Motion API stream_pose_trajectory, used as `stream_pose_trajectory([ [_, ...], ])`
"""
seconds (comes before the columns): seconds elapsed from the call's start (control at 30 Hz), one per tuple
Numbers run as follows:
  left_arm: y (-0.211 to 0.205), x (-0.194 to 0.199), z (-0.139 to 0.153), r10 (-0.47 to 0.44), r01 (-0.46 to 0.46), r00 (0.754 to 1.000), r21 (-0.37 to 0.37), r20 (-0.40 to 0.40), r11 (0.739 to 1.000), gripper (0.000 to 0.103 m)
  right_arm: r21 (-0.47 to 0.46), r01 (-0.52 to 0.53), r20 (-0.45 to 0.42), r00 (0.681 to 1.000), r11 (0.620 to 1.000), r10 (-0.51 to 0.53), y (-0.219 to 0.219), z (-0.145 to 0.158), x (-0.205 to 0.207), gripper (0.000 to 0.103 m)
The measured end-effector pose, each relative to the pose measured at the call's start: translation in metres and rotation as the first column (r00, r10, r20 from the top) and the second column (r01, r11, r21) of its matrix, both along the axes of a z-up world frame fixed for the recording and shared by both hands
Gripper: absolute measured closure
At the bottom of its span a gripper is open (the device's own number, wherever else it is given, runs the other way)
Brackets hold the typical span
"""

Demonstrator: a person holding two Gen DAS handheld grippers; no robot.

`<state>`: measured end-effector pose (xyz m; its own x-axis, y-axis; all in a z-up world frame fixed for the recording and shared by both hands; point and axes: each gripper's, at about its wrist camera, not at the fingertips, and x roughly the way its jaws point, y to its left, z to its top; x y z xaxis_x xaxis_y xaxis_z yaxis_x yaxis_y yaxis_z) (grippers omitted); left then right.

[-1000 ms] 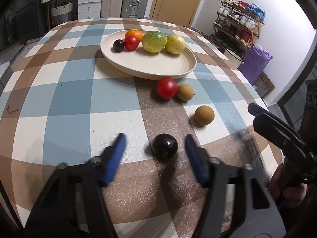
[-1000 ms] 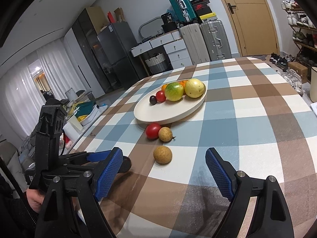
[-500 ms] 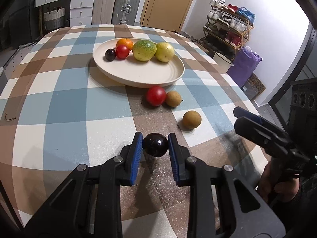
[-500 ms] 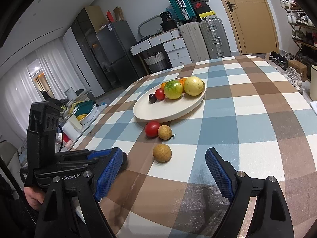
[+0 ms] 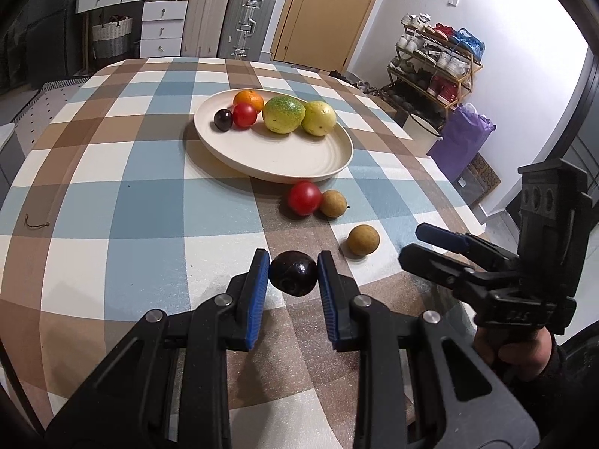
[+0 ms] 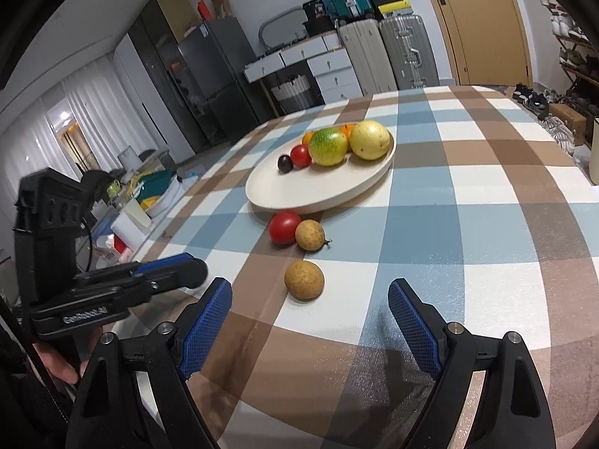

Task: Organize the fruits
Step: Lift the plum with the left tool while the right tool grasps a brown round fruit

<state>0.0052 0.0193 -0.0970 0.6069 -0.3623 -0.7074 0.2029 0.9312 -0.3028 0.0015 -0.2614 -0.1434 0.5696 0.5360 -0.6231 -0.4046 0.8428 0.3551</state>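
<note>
My left gripper [image 5: 293, 259] is shut on a dark plum [image 5: 294, 280], held just above the checked tablecloth [image 5: 131, 205]. Beyond it lie a red tomato [image 5: 304, 197] and two brown round fruits [image 5: 333, 203] [image 5: 363, 239]. The cream plate [image 5: 269, 164] further back carries an orange, a tomato, a dark plum, a green fruit and a yellow fruit. My right gripper [image 6: 310, 287] stands open low over the cloth, and the nearer brown fruit [image 6: 304, 280] lies just ahead of its fingers. The left gripper's tip [image 6: 187, 269] shows at the left there.
The table's right edge drops off near a purple bag [image 5: 462, 142] and a shoe rack [image 5: 434, 63]. Suitcases [image 5: 232, 22] and white drawers [image 5: 161, 22] stand behind the table. A small bit of string [image 5: 35, 222] lies on the cloth at the left.
The left jaws went from wide open around the dark plum to shut on it, then rose a little with it. The right gripper stayed open and almost still.
</note>
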Motion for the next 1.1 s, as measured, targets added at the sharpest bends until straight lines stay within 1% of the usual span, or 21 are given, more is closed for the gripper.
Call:
stream_pose_trajectory([
  [0.3, 0.010, -0.002, 0.000, 0.024, -0.024, 1.000, -0.009, -0.002, 1.000, 0.079, -0.040, -0.020, -0.007, 1.000, 0.999, 0.019, 0.014, 0.000, 0.008, 0.017],
  [0.37, 0.012, -0.003, 0.000, 0.027, -0.027, 1.000, -0.011, -0.002, 1.000, 0.079, -0.055, -0.027, -0.018, 1.000, 0.998, 0.026, 0.017, -0.001, 0.012, 0.021],
  [0.53, 0.014, -0.002, 0.000, 0.031, -0.031, 0.999, -0.014, -0.005, 0.999, 0.079, -0.074, -0.035, -0.025, 0.999, 0.997, 0.033, 0.024, -0.002, 0.016, 0.027],
  [0.6, 0.015, -0.002, 0.000, 0.033, -0.033, 0.999, -0.015, -0.005, 0.999, 0.079, -0.079, -0.043, -0.026, 0.999, 0.996, 0.041, 0.026, -0.002, 0.016, 0.032],
  [0.67, 0.016, -0.002, 0.000, 0.033, -0.033, 0.999, -0.014, -0.004, 0.999, 0.079, -0.093, -0.047, -0.029, 0.999, 0.995, 0.044, 0.029, -0.003, 0.018, 0.041],
  [0.7, 0.016, -0.002, 0.000, 0.034, -0.034, 0.999, -0.014, -0.005, 0.999, 0.079, -0.098, -0.050, -0.031, 0.998, 0.994, 0.047, 0.030, -0.003, 0.018, 0.042],
  [0.77, 0.018, -0.002, 0.001, 0.040, -0.040, 0.999, -0.012, -0.003, 0.999, 0.079, -0.116, -0.048, -0.043, 0.998, 0.992, 0.043, 0.033, -0.005, 0.020, 0.053],
  [0.8, 0.019, -0.001, 0.001, 0.044, -0.044, 0.999, -0.011, -0.002, 0.999, 0.079, -0.120, -0.050, -0.053, 0.998, 0.992, 0.044, 0.034, -0.007, 0.021, 0.056],
  [0.87, 0.022, 0.000, 0.003, 0.052, -0.052, 0.999, -0.013, 0.001, 0.999, 0.079, -0.118, -0.063, -0.077, 0.996, 0.991, 0.054, 0.036, -0.011, 0.024, 0.069],
  [0.9, 0.023, 0.001, 0.004, 0.055, -0.055, 0.998, -0.013, 0.003, 0.998, 0.079, -0.123, -0.068, -0.082, 0.995, 0.990, 0.058, 0.037, -0.013, 0.025, 0.073],
  [1.1, 0.026, 0.003, 0.009, 0.064, -0.064, 0.998, -0.014, 0.013, 0.998, 0.079, -0.121, -0.084, -0.057, 0.995, 0.989, 0.078, 0.039, -0.011, 0.021, 0.074],
])
